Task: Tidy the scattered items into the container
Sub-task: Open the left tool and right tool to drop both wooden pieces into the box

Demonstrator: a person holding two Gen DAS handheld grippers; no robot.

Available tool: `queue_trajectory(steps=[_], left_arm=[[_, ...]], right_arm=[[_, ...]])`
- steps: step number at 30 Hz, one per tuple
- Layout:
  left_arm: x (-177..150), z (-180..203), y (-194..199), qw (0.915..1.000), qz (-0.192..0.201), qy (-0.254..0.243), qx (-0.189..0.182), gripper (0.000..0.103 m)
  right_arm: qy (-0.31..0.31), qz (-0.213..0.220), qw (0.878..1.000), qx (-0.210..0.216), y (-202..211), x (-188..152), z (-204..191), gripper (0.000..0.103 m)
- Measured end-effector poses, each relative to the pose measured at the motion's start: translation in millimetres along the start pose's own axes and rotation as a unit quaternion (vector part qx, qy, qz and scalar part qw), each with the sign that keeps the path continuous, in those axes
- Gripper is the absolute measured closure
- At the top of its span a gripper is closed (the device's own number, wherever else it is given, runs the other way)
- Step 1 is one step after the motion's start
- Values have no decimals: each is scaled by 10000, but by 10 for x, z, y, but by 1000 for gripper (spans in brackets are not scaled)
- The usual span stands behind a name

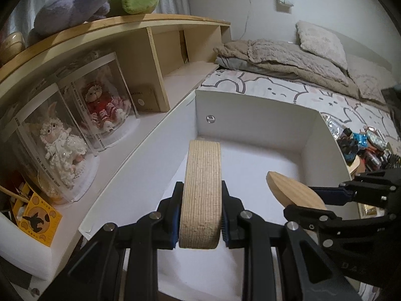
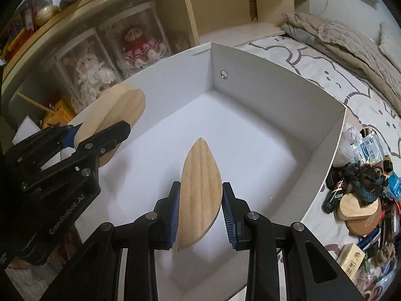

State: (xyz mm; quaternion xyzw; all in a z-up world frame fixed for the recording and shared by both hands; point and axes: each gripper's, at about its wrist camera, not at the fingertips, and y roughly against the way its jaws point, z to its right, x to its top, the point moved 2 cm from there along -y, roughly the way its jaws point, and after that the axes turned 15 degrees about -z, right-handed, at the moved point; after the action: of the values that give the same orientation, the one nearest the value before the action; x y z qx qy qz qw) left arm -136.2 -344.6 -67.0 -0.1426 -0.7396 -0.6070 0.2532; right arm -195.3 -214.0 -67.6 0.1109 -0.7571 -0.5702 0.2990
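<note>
Centrally, a white box (image 2: 275,80) sits on the bed (image 2: 325,57), its floor bare. Clutter (image 2: 363,188) lies outside at 3 o'clock. Over the box, the left gripper (image 1: 200,215) clamps a round disc (image 1: 201,193) on edge; the right gripper (image 2: 200,213) pinches a wooden leaf (image 2: 200,190) upright.

box (image 2: 323,135) on bed (image 2: 325,75), shelf (image 2: 190,7) left

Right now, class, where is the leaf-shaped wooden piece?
The leaf-shaped wooden piece is gripped between the fingers of the right gripper, held over the white box, right of the left gripper and its round wooden disc.
</note>
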Motion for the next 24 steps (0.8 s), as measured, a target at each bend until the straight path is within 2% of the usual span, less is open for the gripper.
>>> queue_trajectory(steps=[10,14,24], left_arm=[[6,62,-58,9998,-132,-123,7,77],[19,64,-39,9999,-110,-108,1,77],[48,85,53,9999,-89,-104,27,77]], right_arm=[[129,-168,9992,-341,-45,-28,5,71],[192,-160,9990,-371,-19,-48,-11,60],[268,-70,9988,-399,39,-106,-17,60]])
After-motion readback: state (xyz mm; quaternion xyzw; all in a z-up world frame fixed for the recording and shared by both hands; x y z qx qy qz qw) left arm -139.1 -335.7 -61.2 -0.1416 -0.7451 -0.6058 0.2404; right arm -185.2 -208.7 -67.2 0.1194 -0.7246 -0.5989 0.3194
